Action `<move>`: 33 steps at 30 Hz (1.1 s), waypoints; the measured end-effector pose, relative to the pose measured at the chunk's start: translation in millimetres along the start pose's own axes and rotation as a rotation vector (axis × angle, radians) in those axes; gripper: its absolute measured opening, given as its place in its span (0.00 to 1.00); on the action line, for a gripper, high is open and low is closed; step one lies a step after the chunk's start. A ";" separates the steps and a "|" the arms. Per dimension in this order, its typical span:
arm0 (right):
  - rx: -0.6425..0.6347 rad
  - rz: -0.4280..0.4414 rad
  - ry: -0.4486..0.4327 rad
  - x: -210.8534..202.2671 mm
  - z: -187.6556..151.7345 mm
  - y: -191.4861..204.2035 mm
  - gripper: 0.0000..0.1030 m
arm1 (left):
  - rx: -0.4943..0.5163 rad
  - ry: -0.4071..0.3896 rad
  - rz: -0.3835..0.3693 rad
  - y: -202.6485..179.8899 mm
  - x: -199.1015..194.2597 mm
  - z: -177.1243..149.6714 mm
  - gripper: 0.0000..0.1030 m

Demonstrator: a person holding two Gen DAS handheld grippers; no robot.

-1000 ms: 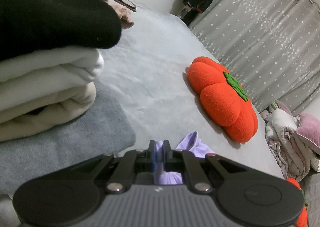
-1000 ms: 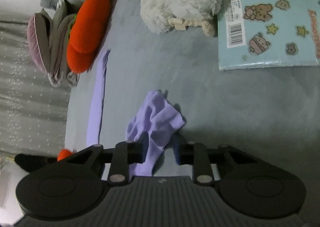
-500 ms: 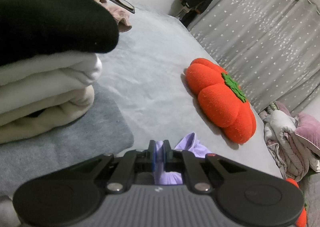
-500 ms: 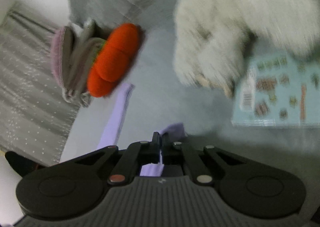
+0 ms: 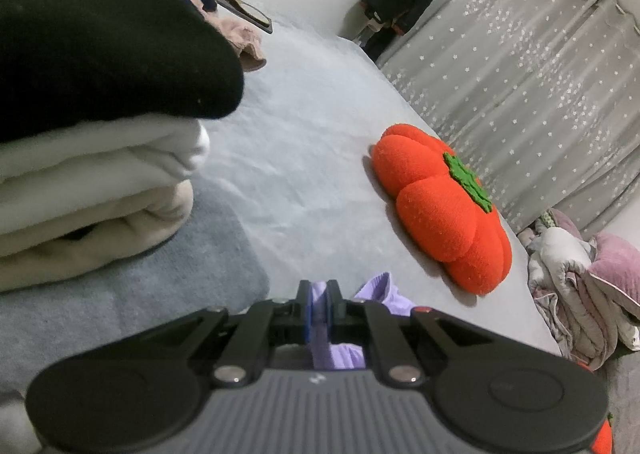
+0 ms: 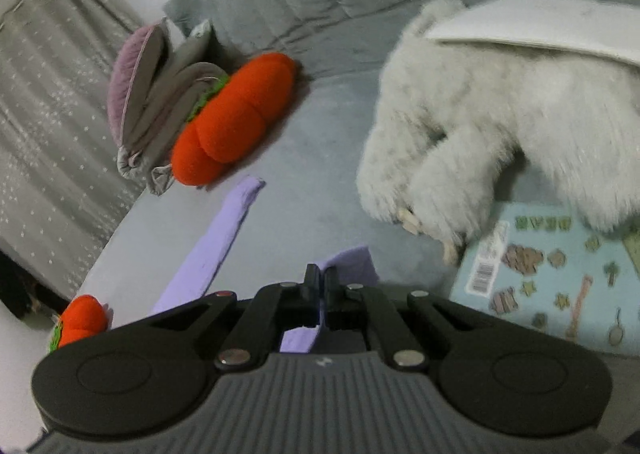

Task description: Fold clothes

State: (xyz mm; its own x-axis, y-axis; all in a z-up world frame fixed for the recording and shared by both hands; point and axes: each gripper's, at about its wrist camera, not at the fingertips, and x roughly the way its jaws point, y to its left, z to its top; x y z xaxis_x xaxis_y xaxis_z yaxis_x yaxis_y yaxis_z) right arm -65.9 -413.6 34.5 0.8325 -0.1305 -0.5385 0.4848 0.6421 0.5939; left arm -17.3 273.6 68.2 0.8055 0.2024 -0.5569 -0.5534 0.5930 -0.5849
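A lilac garment (image 5: 380, 290) lies on the grey bed (image 5: 304, 158). My left gripper (image 5: 319, 288) is shut on a fold of it, cloth pinched between the blue pads. In the right wrist view the same lilac garment (image 6: 216, 242) stretches away as a long strip toward the orange cushion, and my right gripper (image 6: 320, 278) is shut on another corner of it, which bunches up just past the fingertips. A folded stack (image 5: 92, 158) of black, white and cream clothes sits on a grey folded piece to the left.
An orange pumpkin cushion (image 5: 440, 206) lies on the bed by the grey curtain (image 5: 520, 74). A white fluffy plush (image 6: 480, 126), a light-blue picture book (image 6: 560, 278) and crumpled bedding (image 6: 160, 94) surround the right gripper. A second small orange cushion (image 6: 80, 320) sits at the bed's edge.
The right gripper closed on the lilac cloth, then rose and rolled, so the plush and book swung right in its view. The left gripper kept its grip and stayed put.
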 end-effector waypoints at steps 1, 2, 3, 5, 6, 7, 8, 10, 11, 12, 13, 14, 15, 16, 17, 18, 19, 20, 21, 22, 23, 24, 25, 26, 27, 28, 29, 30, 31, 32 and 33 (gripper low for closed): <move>0.013 0.007 -0.005 -0.8 1.1 -2.3 0.01 | -0.002 -0.005 -0.005 0.0 -0.6 0.6 0.06; 0.009 0.017 -0.024 -5.0 5.1 0.1 0.01 | -0.005 -0.011 -0.011 -0.3 -1.5 1.1 0.06; 0.005 0.028 -0.042 -9.3 9.1 2.4 0.01 | -0.009 -0.017 -0.019 -0.6 -2.4 1.4 0.06; -0.006 0.049 -0.077 -16.7 17.8 8.3 0.01 | -0.017 -0.027 -0.036 -1.3 -4.0 1.9 0.06; -0.009 0.066 -0.092 -20.0 22.8 12.1 0.01 | -0.019 -0.032 -0.045 -2.0 -4.6 2.0 0.06; -0.016 0.080 -0.106 -22.7 26.8 16.2 0.01 | -0.020 -0.036 -0.050 -2.7 -5.0 1.8 0.06; -0.023 0.094 -0.121 -25.4 30.7 20.3 0.01 | -0.020 -0.040 -0.054 -3.2 -5.6 1.3 0.06; -0.038 0.118 -0.150 -31.6 35.7 29.1 0.01 | -0.023 -0.039 -0.057 -3.6 -4.7 1.1 0.06; -0.045 0.131 -0.166 -34.9 37.8 33.2 0.01 | -0.027 -0.037 -0.059 -3.3 -4.3 1.1 0.06; -0.054 0.139 -0.183 -39.2 39.0 38.1 0.01 | -0.033 -0.035 -0.061 -2.9 -4.1 1.3 0.06; -0.060 0.150 -0.203 -44.2 40.5 41.3 0.01 | -0.039 -0.033 -0.063 -2.5 -3.8 1.4 0.06; -0.067 0.157 -0.223 -48.6 42.1 42.8 0.01 | -0.043 -0.032 -0.066 -2.4 -4.2 1.7 0.06; -0.077 0.163 -0.246 -53.5 44.4 45.7 0.01 | -0.044 -0.034 -0.070 -3.2 -4.8 1.8 0.06; -0.083 0.168 -0.262 -57.7 45.9 46.4 0.01 | -0.044 -0.036 -0.073 -4.5 -5.3 1.7 0.06; -0.089 0.174 -0.273 -60.8 47.7 47.8 0.01 | -0.042 -0.038 -0.077 -5.9 -6.0 1.6 0.06; -0.095 0.179 -0.284 -63.8 49.3 49.1 0.01 | -0.038 -0.039 -0.079 -7.3 -6.6 1.3 0.06; -0.104 0.176 -0.297 -65.9 50.3 50.1 0.01 | -0.033 -0.035 -0.078 -8.9 -6.4 0.3 0.06; -0.113 0.173 -0.311 -68.0 51.2 51.1 0.01 | -0.028 -0.029 -0.076 -10.5 -5.7 -0.9 0.06; -0.114 0.174 -0.322 -70.0 52.4 50.7 0.01 | -0.026 -0.021 -0.072 -11.2 -4.8 -2.1 0.06; -0.115 0.175 -0.333 -72.0 53.6 50.3 0.01 | -0.027 -0.010 -0.066 -11.7 -3.9 -3.2 0.06; -0.118 0.176 -0.337 -72.7 55.2 50.5 0.01 | -0.030 0.001 -0.059 -12.3 -3.1 -4.5 0.06; -0.130 0.169 -0.337 -71.1 55.7 49.8 0.01 | -0.031 0.006 -0.052 -12.7 -4.0 -5.9 0.06; -0.141 0.162 -0.337 -69.2 56.2 49.0 0.01 | -0.031 0.007 -0.046 -12.9 -6.2 -7.3 0.06; -0.141 0.151 -0.327 -65.1 56.7 46.7 0.01 | -0.030 0.007 -0.040 -13.1 -8.3 -8.7 0.06; -0.128 0.145 -0.309 -61.3 57.2 42.9 0.01 | -0.030 0.007 -0.034 -13.3 -10.4 -10.2 0.06; -0.114 0.145 -0.298 -59.4 58.2 38.9 0.01 | -0.030 0.008 -0.028 -13.5 -12.6 -11.6 0.06; -0.107 0.139 -0.296 -57.6 58.2 35.3 0.01 | -0.026 0.008 -0.023 -12.8 -14.7 -14.1 0.06; -0.109 0.135 -0.296 -57.4 58.2 33.6 0.01 | -0.019 0.008 -0.019 -11.3 -16.8 -17.5 0.06; -0.114 0.132 -0.292 -56.1 57.9 32.4 0.01 | -0.012 0.008 -0.015 -9.9 -18.8 -20.8 0.06; -0.119 0.129 -0.287 -54.7 57.7 31.2 0.01 | -0.011 0.017 -0.016 -8.2 -18.7 -23.6 0.06; -0.129 0.125 -0.275 -51.7 58.3 31.1 0.01 | -0.017 0.031 -0.016 -6.4 -16.5 -25.2 0.06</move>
State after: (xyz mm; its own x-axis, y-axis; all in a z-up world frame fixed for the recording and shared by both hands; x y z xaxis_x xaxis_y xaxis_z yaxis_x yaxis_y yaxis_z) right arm -78.2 -430.9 115.6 0.9330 -0.2329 -0.2743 0.3514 0.7540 0.5550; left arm -32.4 246.8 66.3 0.8072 0.1684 -0.5657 -0.5444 0.5826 -0.6034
